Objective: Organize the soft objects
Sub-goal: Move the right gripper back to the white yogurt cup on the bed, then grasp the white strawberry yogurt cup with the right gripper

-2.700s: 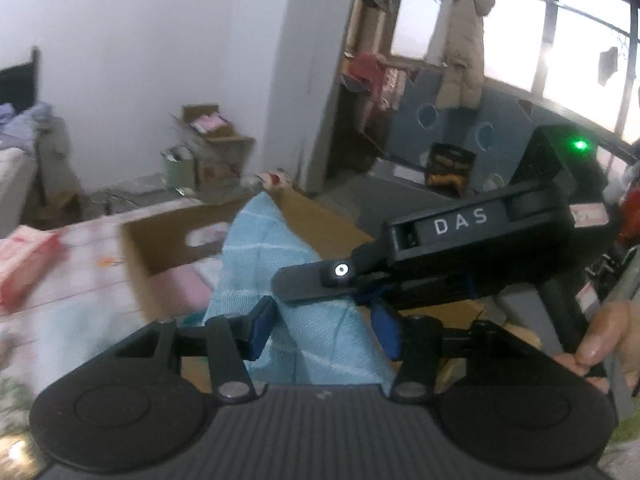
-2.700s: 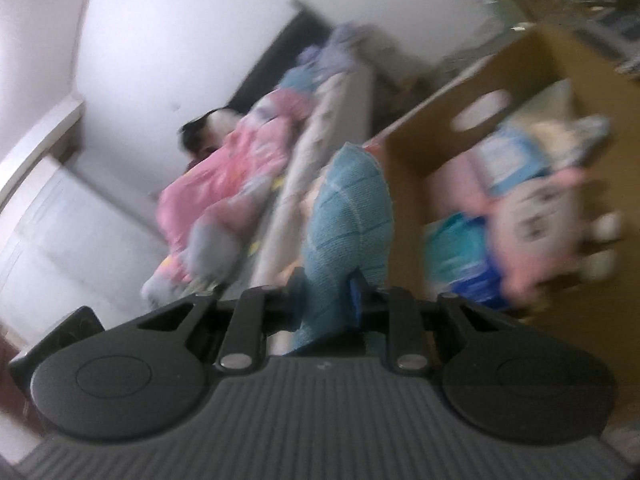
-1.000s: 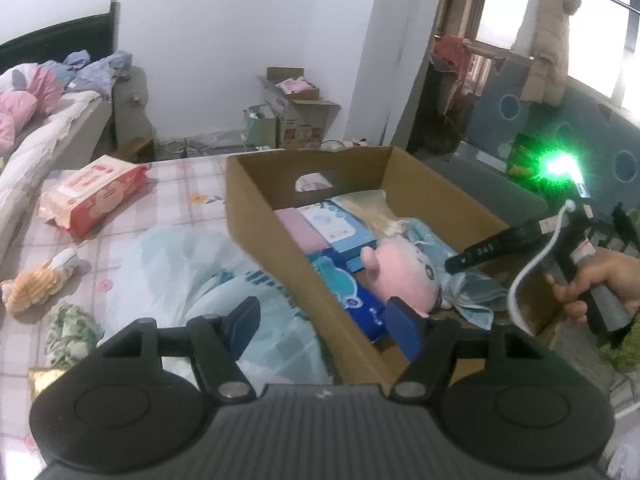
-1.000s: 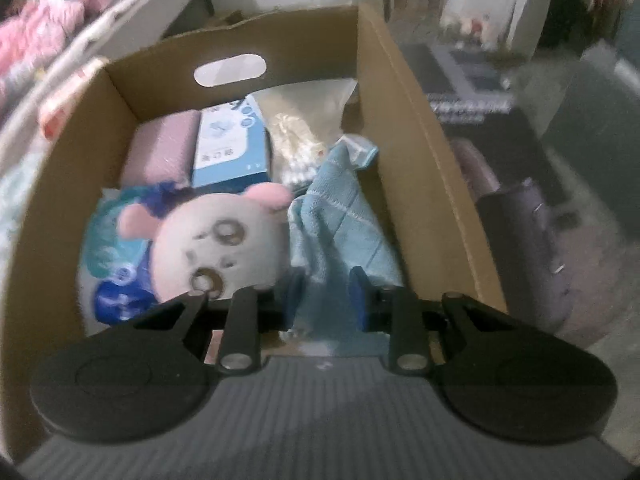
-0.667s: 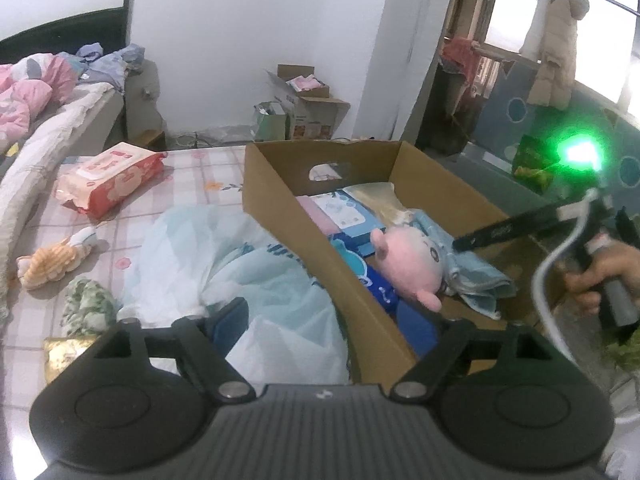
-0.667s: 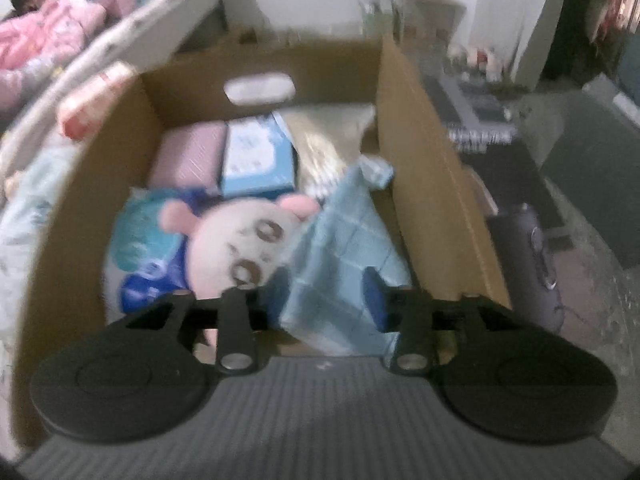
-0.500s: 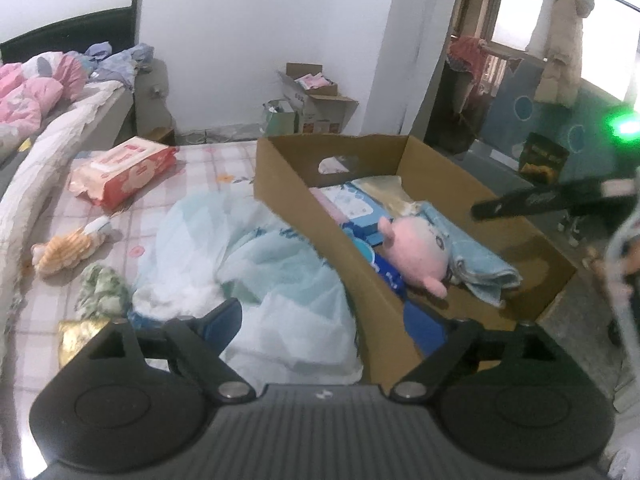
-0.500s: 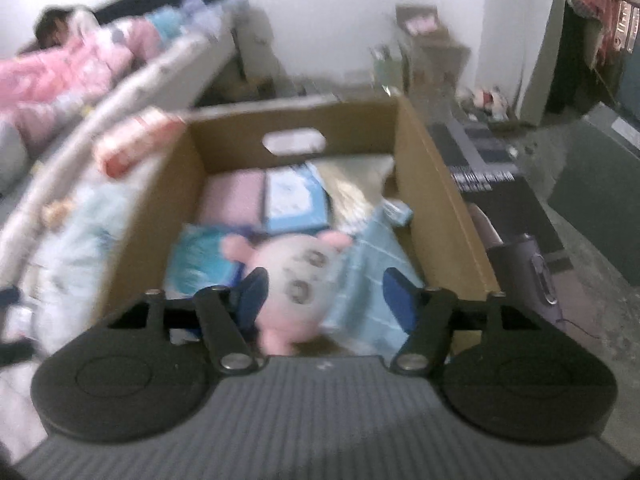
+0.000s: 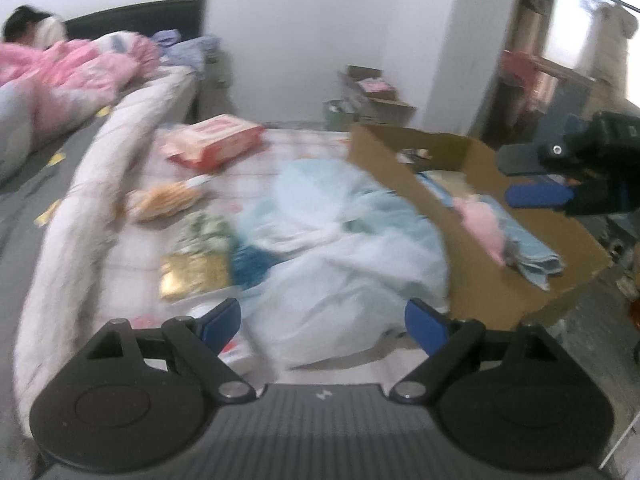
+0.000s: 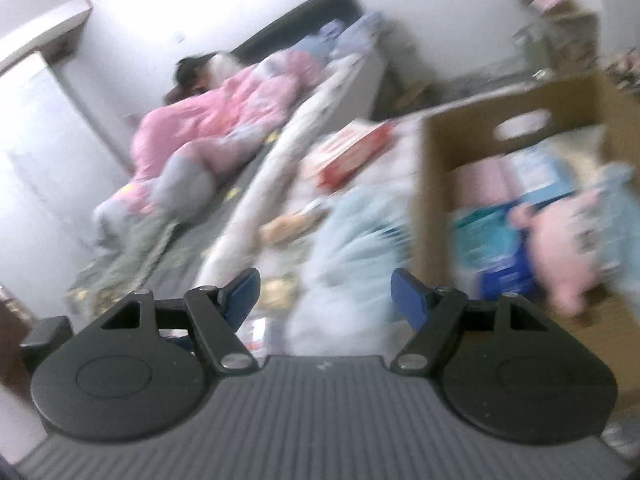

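Left gripper [image 9: 322, 322]: jaws spread wide, nothing between the pads; it hangs above the bed, over the pale blue bag.
Pale blue bag [image 9: 344, 240]: crumpled translucent plastic, lying on the checked bedsheet [image 9: 280, 152] just beyond the left gripper and pressed against the box's near wall.
Loose soft things: left of the bag lie a tan plush [image 9: 164, 200], a green-patterned bundle [image 9: 204, 232] and a gold packet [image 9: 192, 276]; farther back, a red-and-white wipes pack [image 9: 216, 142].
Cardboard box [image 9: 472, 280]: right of the bag, open-topped; inside, a pink plush toy [image 9: 482, 228] lies touching a folded light blue towel [image 9: 528, 248].
Right gripper [image 10: 325, 294]: jaws opening, nothing between them; in the left wrist view it hovers above the box's right side.
Left wrist view only: the towel's whole folded shape, the right gripper from outside.
Right wrist view only: the box's handle cutout [image 10: 520, 122], blue packets [image 10: 492, 252] beside the pink plush; heavily blurred.
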`<state>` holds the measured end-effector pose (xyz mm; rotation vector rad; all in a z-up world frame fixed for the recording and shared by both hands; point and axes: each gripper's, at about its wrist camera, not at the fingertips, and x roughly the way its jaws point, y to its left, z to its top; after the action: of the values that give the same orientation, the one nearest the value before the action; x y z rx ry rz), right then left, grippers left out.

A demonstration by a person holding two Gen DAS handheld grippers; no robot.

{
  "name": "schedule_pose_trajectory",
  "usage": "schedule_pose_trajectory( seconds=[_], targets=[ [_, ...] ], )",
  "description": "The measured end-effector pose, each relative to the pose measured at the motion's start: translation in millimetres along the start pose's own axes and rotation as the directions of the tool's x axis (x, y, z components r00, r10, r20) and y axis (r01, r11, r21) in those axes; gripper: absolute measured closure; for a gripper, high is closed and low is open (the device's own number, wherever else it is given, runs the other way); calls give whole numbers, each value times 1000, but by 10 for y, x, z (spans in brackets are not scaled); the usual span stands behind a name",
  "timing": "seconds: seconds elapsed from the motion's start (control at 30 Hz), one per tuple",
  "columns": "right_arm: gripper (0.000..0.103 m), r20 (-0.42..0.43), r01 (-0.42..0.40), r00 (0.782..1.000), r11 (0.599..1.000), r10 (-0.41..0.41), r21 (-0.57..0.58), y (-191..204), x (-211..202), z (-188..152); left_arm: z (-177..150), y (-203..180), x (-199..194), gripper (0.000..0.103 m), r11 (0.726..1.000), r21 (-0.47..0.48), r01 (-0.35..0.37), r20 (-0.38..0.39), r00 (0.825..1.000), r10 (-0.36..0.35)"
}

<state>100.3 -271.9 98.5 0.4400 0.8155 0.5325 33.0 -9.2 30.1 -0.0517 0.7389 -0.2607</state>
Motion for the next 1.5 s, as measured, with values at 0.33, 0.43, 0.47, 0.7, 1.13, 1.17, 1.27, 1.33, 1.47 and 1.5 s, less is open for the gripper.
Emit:
schedule_pose_trajectory(
  seconds=[0.33,0.43,0.47,0.7,1.13,1.17,1.27,1.33,1.47,1.5],
  targets=[
    [31,-146,-134,980,991,134,9,653,893,-177,-190,606,-145,13,986,-120,-114,4,993,115],
    [32,-175,-144,974,989,147,29,723,1148,-208,-237,713,-101,13,983,-140,-115,-6,993,115],
    [33,-186,-141,972,990,144,32,738,1235,-211,-244,734,-74,13,984,-141,-113,-9,994,112],
    [46,-267,-77,960,996,85,41,748,1718,-293,-230,837,195,21,986,-142,-91,-41,995,86],
    [45,-411,82,908,997,-79,-10,707,2368,-254,-142,1102,869,39,960,-281,17,-184,980,-71],
    [45,-420,85,904,996,-80,-7,700,2409,-255,-140,1117,902,39,957,-288,24,-189,979,-82],
    [41,-439,76,896,997,-69,0,689,2506,-263,-127,1143,972,42,954,-299,35,-199,975,-98],
    [39,-441,72,896,997,-61,8,683,2545,-251,-116,1145,998,46,954,-298,38,-197,975,-101],
    [38,-413,32,910,999,-18,28,667,2522,-248,-106,1127,981,46,959,-282,14,-181,981,-67],
    [38,-405,13,914,999,5,41,655,2493,-247,-110,1126,959,47,962,-273,12,-175,983,-62]
  ],
)
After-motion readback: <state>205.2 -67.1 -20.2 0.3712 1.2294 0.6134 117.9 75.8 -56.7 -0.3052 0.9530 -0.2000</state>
